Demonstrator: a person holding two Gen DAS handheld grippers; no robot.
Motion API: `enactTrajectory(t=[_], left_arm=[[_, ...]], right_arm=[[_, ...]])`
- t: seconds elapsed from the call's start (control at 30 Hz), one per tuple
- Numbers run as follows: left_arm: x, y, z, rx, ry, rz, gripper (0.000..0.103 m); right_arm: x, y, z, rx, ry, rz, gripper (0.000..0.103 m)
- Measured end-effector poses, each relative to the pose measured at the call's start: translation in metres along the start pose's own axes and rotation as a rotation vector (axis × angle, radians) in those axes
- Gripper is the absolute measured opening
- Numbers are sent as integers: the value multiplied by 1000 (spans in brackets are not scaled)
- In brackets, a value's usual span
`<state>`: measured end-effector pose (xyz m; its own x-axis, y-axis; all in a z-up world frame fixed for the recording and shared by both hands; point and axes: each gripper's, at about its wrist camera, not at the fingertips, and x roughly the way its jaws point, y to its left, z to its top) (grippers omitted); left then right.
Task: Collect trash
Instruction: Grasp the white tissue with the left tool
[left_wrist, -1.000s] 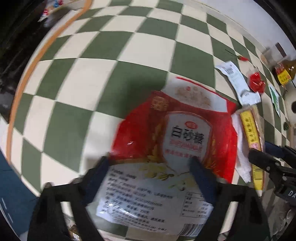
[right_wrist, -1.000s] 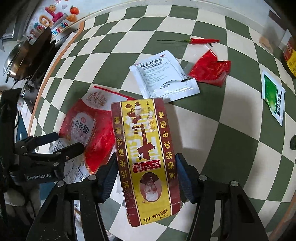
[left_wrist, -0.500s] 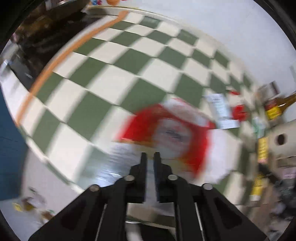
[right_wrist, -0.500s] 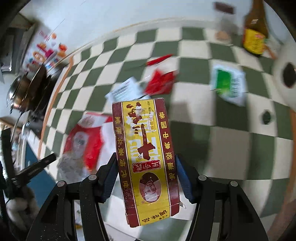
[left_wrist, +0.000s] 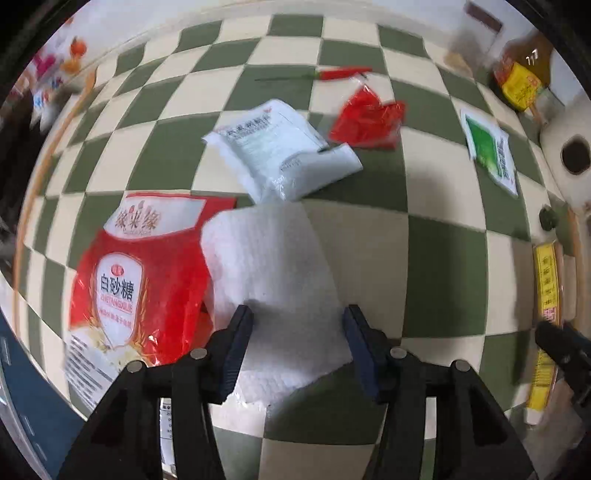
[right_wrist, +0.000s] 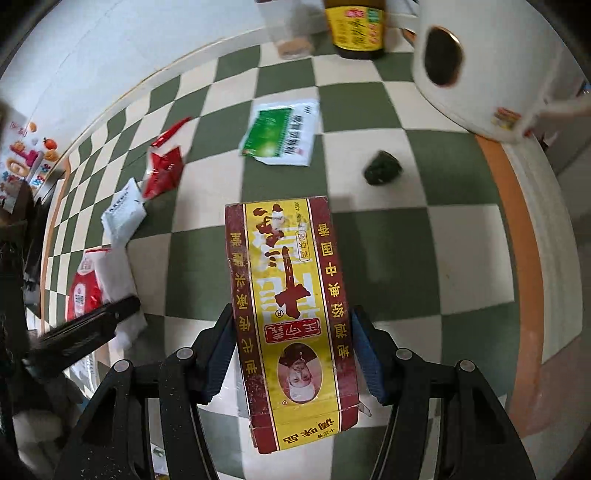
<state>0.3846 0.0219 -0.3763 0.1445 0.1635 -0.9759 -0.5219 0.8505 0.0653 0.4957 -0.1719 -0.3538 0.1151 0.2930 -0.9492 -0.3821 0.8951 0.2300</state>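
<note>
Where left gripper straddled sugar bag, now opening over tissue; right gripper still clamps box.

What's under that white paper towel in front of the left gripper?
The paper towel overlaps the right edge of the red sugar bag and a corner of the white sachet. Elsewhere the checkered cloth shows around it; anything beneath its middle is hidden.

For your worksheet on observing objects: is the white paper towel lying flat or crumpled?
Lying flat: the white paper towel is spread smoothly on the checked floor, partly over the red bag.
</note>
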Motion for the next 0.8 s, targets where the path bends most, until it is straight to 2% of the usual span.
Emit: enactTrajectory(t=[0.03,0.07,0.2,0.4,0.67,0.8], left_arm=[[-1,-2,0,11,-5,-3,10],[-2,-6,1,30,0,25,3],[-15,-13,2,58,-46,77,3],[-72,-14,-9,62,-200,110,3],[-151,21,-59,57,-382,71,3],[-180,43,-101,78,-449,61,3]], right_arm=[[0,-2,-2,2,-1,-3,62],[0,-5,-4,6,-3,-6,62],[-5,-15,-12,36,-16,-2,62],[-21,-21,-24,73,-63,2,62],[-74,-4,-57,82,-169,-10,62],[-108,19,-96,82,-236,-17,62]])
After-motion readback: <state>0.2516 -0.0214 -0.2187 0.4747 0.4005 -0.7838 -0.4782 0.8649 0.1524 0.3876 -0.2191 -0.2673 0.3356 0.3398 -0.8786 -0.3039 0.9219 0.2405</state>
